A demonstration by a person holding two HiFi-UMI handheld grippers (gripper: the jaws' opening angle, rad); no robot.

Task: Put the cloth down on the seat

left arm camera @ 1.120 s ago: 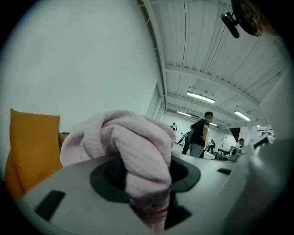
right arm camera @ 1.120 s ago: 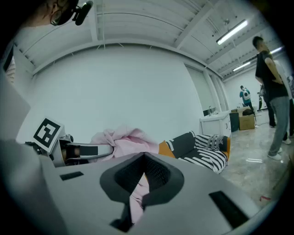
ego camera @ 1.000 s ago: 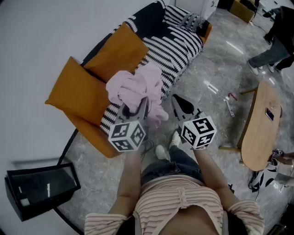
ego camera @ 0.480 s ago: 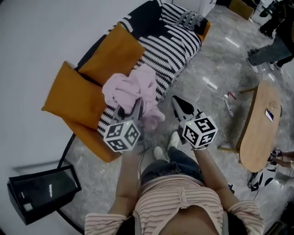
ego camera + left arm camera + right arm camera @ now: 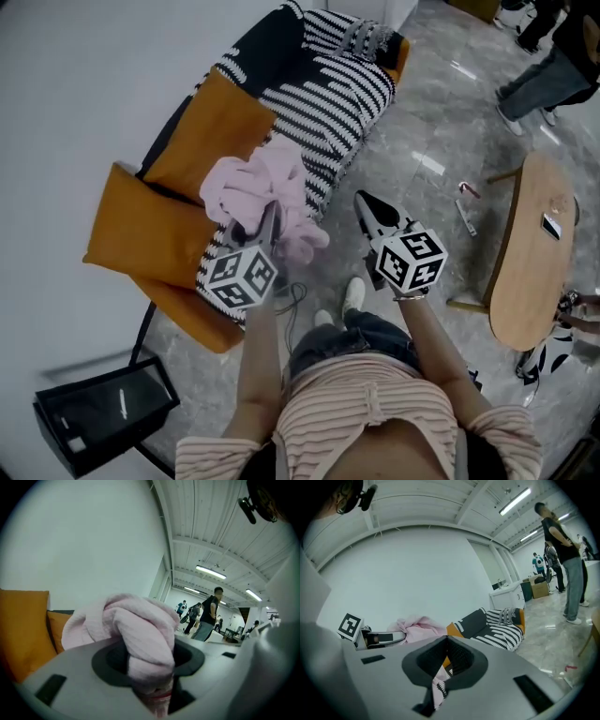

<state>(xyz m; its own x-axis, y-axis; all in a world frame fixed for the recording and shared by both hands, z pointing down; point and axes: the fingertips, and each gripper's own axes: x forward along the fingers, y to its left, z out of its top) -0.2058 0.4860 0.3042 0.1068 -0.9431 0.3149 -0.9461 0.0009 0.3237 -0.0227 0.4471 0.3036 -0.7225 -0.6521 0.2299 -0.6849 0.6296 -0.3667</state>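
A crumpled pink cloth hangs over the front edge of the black-and-white striped sofa seat, just in front of two orange cushions. My left gripper is shut on it; in the left gripper view the cloth bulges up from between the jaws and fills the middle. My right gripper hovers over the floor to the right of the cloth, a short way from it, with its jaws together and nothing in them. From the right gripper view the cloth and the left gripper show at the left.
An oval wooden table with a phone on it stands at the right. A black box sits on the floor at the lower left. A bystander's legs are at the upper right. My own shoes stand by the sofa.
The left gripper has carried the cloth a little to the left, closer over the sofa's front edge. The right gripper has hardly moved.
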